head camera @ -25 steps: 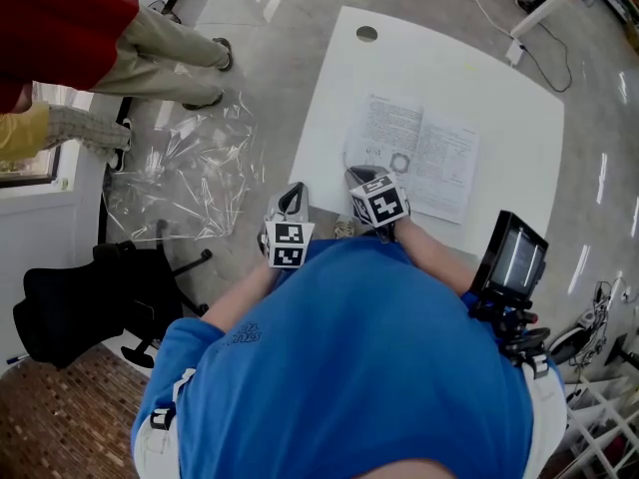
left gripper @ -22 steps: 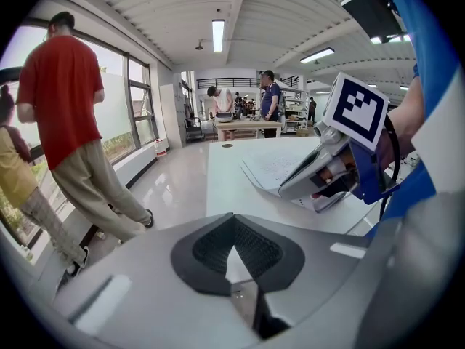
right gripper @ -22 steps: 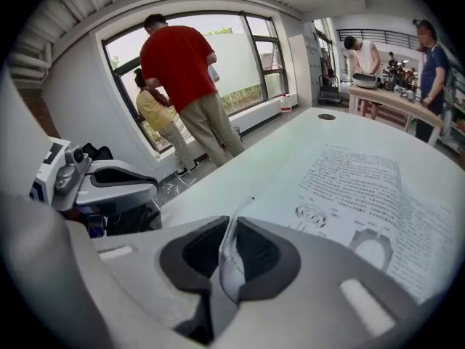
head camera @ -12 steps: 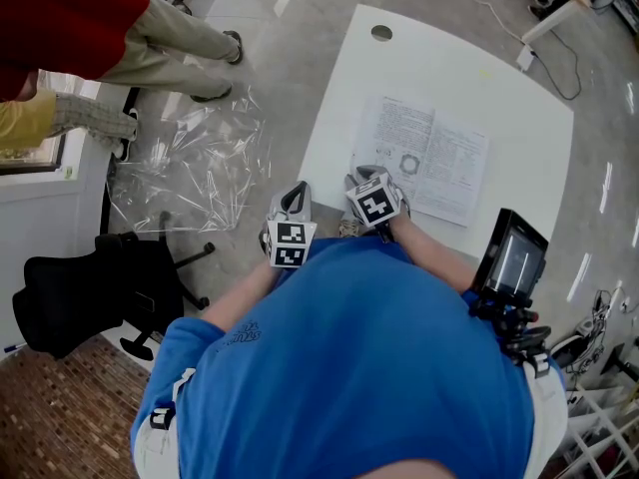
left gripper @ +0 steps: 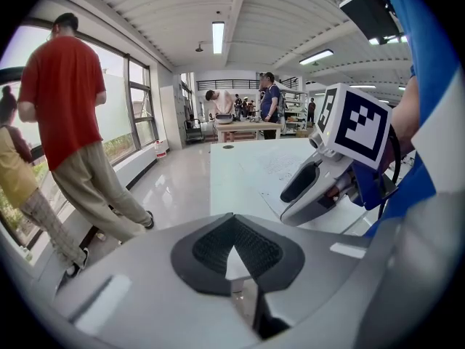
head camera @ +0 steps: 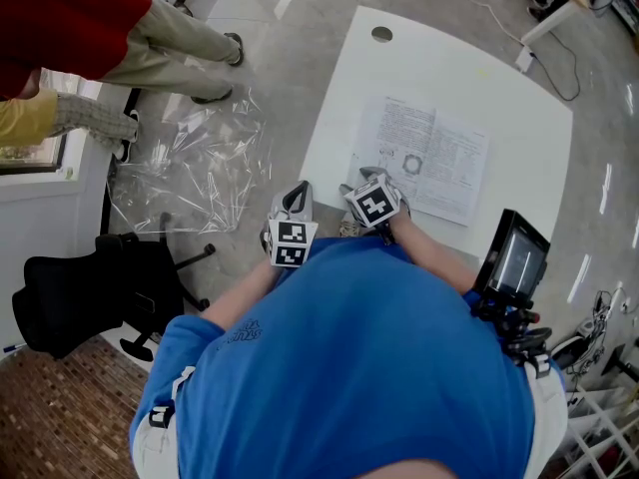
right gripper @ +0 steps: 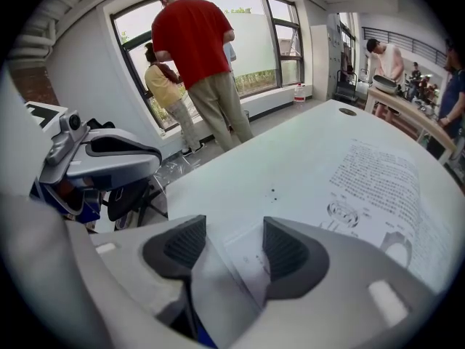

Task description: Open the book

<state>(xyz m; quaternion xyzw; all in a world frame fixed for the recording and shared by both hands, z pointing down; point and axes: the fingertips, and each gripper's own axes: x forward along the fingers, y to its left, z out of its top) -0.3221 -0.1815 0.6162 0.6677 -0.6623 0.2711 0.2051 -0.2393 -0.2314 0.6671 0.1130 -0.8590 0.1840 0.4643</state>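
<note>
One book (head camera: pixel 429 158) lies open and flat on the white bench (head camera: pixel 499 78), in the half nearer the person, with two printed pages facing up. The left page carries text and a ring-shaped drawing, the right page text alone. The bench has one round hole (head camera: pixel 382 34) near its far corner.

Two grippers show, each with one marker cube. The right gripper (head camera: pixel 361 180) points down at the book's near left corner. Its two fingers (right gripper: pixel 290 251) stand wide apart and have just been opening. The corner of the page lies below and between them, and neither pad presses on it. The left gripper (head camera: pixel 293 196) hangs by the bench's near left edge, beside the right one and apart from the book. Its own view shows its two fingers (left gripper: pixel 211 249) closed together, tip to tip, with nothing held.

One dark screen (head camera: pixel 516 259) on a stand sits at the person's right, off the bench's near edge. On the floor to the left lie one crumpled sheet of clear plastic (head camera: pixel 190 163) and, nearer the person, one black chair (head camera: pixel 80 292). Two people stand at the window, one in a red shirt (right gripper: pixel 192 42) and one in a yellow top (right gripper: pixel 163 86). More people stand at a far table, too small to count.
</note>
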